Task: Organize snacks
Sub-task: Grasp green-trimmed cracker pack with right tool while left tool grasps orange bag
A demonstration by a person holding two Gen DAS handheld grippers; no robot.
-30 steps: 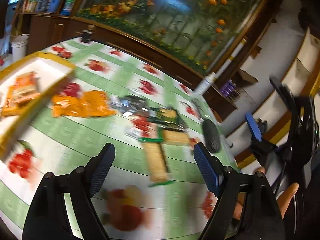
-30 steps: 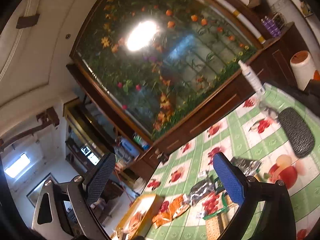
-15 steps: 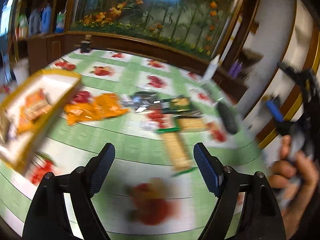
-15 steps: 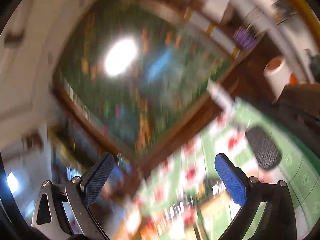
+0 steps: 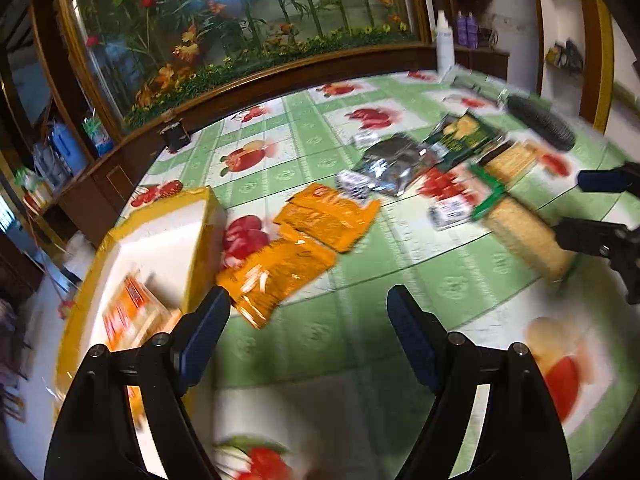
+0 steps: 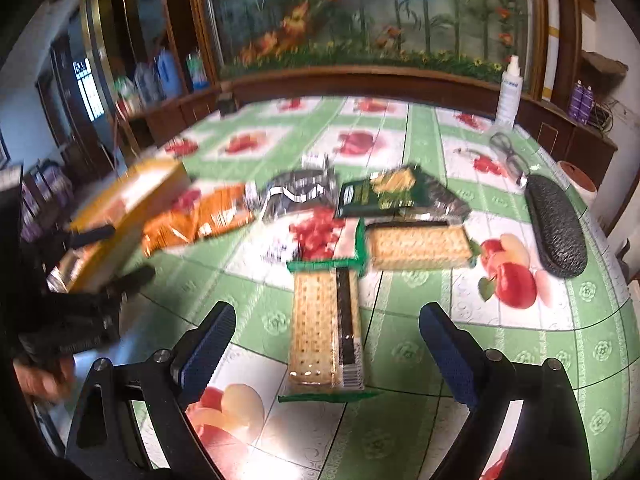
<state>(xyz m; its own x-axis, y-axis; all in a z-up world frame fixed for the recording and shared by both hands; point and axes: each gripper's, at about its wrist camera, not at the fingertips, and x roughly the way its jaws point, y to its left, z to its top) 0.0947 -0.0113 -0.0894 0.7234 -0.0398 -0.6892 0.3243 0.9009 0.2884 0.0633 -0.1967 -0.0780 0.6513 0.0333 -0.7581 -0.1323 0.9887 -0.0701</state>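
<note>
My left gripper (image 5: 308, 320) hangs open over the tablecloth, just short of two orange snack packets (image 5: 288, 256). To their left stands a yellow box (image 5: 200, 232) with an orange packet (image 5: 128, 312) inside. My right gripper (image 6: 328, 330) is open with its jaws closing. A long cracker pack (image 6: 316, 332) lies on the table in line between its fingers, untouched by the pads. A second cracker pack (image 6: 416, 242), a red packet (image 6: 320, 236), a green packet (image 6: 384, 196) and a black-and-silver packet (image 6: 296, 192) lie beyond it. The right gripper (image 5: 592, 208) also shows beside the cracker pack (image 5: 524, 236).
A black glasses case (image 6: 556, 228), a pair of glasses (image 6: 508, 152) and a white spray bottle (image 6: 508, 96) sit at the table's right side. A wooden ledge with a flower painting (image 6: 380, 20) backs the table. A hand (image 6: 40, 376) holds the left gripper (image 6: 80, 280).
Both grippers have tipped down toward the table. The right view swung from the painting and ceiling onto the cracker pack. The left gripper rolled and came nearer the orange packets and the yellow box.
</note>
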